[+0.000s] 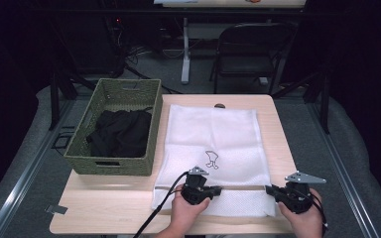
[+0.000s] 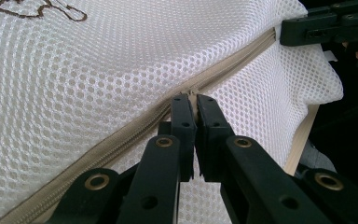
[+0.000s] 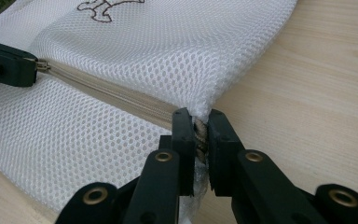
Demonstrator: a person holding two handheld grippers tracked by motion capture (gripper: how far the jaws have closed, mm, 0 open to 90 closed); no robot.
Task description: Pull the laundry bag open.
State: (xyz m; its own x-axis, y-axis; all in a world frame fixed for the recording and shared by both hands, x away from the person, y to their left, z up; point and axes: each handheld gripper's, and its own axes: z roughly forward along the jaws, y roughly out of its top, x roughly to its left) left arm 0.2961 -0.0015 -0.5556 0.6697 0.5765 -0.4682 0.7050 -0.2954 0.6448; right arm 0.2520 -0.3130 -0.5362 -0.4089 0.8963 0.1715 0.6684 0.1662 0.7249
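Pale wood table (image 1: 278, 129), dark room behind. White mesh bag (image 1: 213, 144) lies flat from centre to near edge, soft honeycomb weave, beige zipper (image 1: 238, 188) crossing its near end. Left gripper (image 1: 217, 189): jaws pinched tight on the zipper pull mid-zipper. Right gripper (image 1: 270, 189): jaws clamped on the zipper's end at the bag's right edge. Woven green basket (image 1: 151, 144), dark cloth (image 1: 121, 131) inside, sits at the table's left edge.
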